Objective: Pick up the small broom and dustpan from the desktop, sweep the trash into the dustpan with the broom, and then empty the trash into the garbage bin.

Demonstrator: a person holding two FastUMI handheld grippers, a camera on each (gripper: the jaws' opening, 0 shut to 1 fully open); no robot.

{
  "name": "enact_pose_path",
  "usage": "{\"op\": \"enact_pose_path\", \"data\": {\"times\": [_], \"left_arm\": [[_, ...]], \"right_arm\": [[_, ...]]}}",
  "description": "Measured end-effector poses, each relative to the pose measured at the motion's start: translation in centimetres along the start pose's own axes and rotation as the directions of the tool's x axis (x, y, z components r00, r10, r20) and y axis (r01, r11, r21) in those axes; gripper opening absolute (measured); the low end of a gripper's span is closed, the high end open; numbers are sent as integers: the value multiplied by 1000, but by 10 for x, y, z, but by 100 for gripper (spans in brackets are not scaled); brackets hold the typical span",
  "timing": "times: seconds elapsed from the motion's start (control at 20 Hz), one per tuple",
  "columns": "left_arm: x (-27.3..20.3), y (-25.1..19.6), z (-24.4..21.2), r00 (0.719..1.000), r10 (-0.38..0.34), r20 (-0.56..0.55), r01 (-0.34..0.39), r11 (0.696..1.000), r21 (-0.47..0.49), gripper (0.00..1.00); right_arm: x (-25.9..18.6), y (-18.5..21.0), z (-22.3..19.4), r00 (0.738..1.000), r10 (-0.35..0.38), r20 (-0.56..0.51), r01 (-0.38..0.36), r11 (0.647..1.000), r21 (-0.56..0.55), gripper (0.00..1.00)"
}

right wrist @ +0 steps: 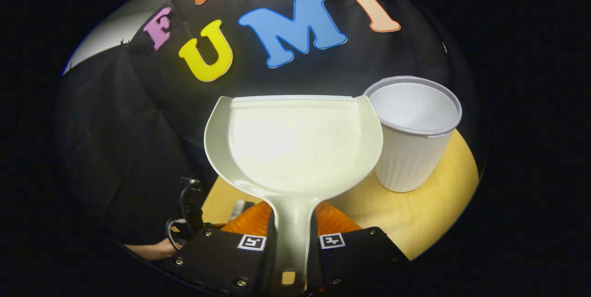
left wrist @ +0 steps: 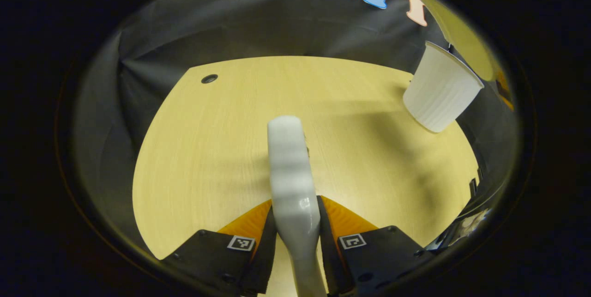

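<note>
1. In the left gripper view, the left gripper (left wrist: 295, 241) was seen closed on the handle of the small broom (left wrist: 292, 172), with both fingers pressed against the handle's sides and almost no gap left between them.
2. The broom handle was held pointing forward along the fingers and raised above the desktop (left wrist: 208, 158); a shadow of the handle was cast on the wood beneath it. The brush end could not be made out, being out of frame below.
3. The left gripper was angled downward, so that the desktop was viewed from above.
4. The garbage bin (left wrist: 441, 89), a white ribbed cup, was seen at the far right edge of the desktop in that view.
5. In the right gripper view, the right gripper (right wrist: 293, 246) was seen clamped narrowly on the handle of the dustpan (right wrist: 295, 144), both fingers bearing on it.
6. The dustpan was held raised and tipped up, its inner face turned toward the camera and its lip uppermost.
7. The garbage bin (right wrist: 413, 135) stood upright on the desktop (right wrist: 429, 214), just beside the dustpan's right edge; contact was possibly made, but this could not be confirmed.
</note>
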State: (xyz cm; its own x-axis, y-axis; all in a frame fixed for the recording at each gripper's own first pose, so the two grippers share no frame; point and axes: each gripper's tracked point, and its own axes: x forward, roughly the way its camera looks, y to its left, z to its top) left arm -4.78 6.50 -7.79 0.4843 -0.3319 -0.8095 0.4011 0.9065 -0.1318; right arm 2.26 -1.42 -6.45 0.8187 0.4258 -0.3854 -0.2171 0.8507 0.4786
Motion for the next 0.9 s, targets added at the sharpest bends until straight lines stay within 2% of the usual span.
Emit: {"op": "enact_pose_path", "data": {"times": [0.15,0.2,0.3,0.45,0.5,0.75,0.9], "left_arm": [[2,7,-3,1000,8,-4,-8,1000,-11,49],[2,9,-3,1000,13,-4,-13,1000,-9,52],[5,11,-5,1000,17,-7,-17,1000,-4,50],[7,9,-9,999,11,-31,-11,1000,-7,50],[8,8,-9,999,7,-37,-8,1000,-7,54],[12,10,-7,998,5,-58,-5,1000,1,52],[12,7,-6,997,9,-73,-9,1000,2,51]], "right_arm": [[16,-7,-29,995,-89,-36,85,992,-92,28],[22,-10,-40,992,-113,-49,107,988,-109,28],[31,-16,-64,984,-159,-82,147,979,-138,28],[52,-32,-102,966,-212,-148,193,972,-135,28],[56,-37,-114,959,-227,-171,207,970,-125,28],[73,-64,-162,919,-317,-236,290,946,-144,28],[77,-73,-177,900,-343,-269,309,937,-161,28]]}}
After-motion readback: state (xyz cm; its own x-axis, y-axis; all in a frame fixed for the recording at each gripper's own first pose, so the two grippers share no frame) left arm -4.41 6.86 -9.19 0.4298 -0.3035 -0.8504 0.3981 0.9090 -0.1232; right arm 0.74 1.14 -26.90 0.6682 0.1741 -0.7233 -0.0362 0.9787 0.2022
